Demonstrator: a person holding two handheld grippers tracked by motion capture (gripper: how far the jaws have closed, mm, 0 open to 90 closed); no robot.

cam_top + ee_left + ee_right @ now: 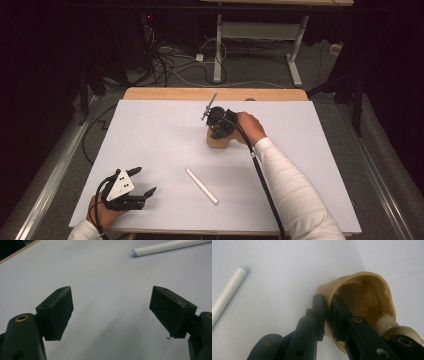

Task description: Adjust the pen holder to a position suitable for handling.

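White worktop: right tongs pinch the tan wooden cup's rim; keep it level. Left tongs rest released.

Between the spread jaws of the left gripper, bare white table lies unobstructed. Ahead and to its right, a white rod lies flat across the path. The right gripper is clamped on the wall of a tan cup; surrounding table surface is clear.
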